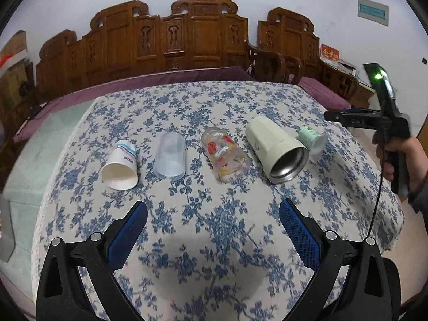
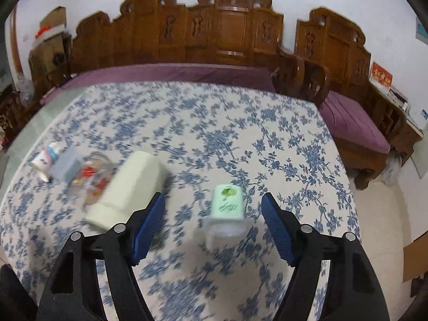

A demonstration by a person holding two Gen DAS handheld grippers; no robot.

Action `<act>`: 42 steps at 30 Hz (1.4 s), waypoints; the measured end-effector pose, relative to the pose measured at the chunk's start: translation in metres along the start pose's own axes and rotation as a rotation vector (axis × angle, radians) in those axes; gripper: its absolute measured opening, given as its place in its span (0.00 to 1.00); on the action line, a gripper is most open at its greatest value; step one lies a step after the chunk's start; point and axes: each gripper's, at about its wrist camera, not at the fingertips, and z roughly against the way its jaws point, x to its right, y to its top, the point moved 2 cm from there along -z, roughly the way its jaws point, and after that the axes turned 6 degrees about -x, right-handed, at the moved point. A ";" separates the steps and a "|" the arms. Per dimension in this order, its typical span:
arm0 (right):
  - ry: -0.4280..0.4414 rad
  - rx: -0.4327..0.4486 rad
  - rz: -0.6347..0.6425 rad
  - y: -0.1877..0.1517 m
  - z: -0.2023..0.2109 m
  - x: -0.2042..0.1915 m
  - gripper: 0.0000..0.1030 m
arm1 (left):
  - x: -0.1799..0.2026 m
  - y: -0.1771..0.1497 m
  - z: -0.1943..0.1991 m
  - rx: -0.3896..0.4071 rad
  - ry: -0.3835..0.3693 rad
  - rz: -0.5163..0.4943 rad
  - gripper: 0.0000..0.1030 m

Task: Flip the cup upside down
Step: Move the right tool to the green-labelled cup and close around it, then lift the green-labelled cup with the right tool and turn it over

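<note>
Several cups lie on their sides in a row on the floral tablecloth (image 1: 214, 240): a white paper cup (image 1: 121, 166), a clear plastic cup (image 1: 170, 155), a printed glass (image 1: 224, 155), a cream steel-lined tumbler (image 1: 275, 151) and a small green yogurt cup (image 1: 313, 139). My left gripper (image 1: 213, 215) is open and empty, near of the row. My right gripper (image 2: 213, 208) is open, its jaws either side of the green yogurt cup (image 2: 227, 208) without touching it. The tumbler (image 2: 128, 188) lies just left of its left finger. The right gripper also shows in the left wrist view (image 1: 331, 116).
A carved wooden bench (image 1: 171, 40) with purple cushions stands behind the table. A second wooden seat (image 2: 347, 101) stands at the right. The table's right edge (image 2: 347, 176) drops to a pale floor. Boxes are stacked at far left (image 2: 50, 32).
</note>
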 end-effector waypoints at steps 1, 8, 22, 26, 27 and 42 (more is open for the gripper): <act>-0.001 -0.024 -0.002 0.004 -0.010 0.005 0.73 | -0.001 0.003 -0.005 -0.002 0.002 0.000 0.92; 0.020 -0.174 -0.068 0.015 -0.073 0.025 0.65 | -0.001 0.010 -0.032 -0.031 -0.007 -0.010 0.92; 0.035 -0.341 -0.095 0.010 -0.106 0.027 0.46 | 0.011 -0.012 -0.059 -0.111 -0.050 -0.041 0.92; 0.046 -0.330 -0.089 0.005 -0.092 0.025 0.45 | 0.010 -0.015 -0.050 -0.106 -0.045 -0.041 0.92; 0.051 -0.327 -0.090 0.003 -0.088 0.025 0.45 | 0.010 -0.016 -0.047 -0.103 -0.045 -0.037 0.92; 0.165 -0.212 -0.058 -0.064 0.018 -0.028 0.45 | -0.003 -0.039 0.027 -0.024 -0.017 0.004 0.92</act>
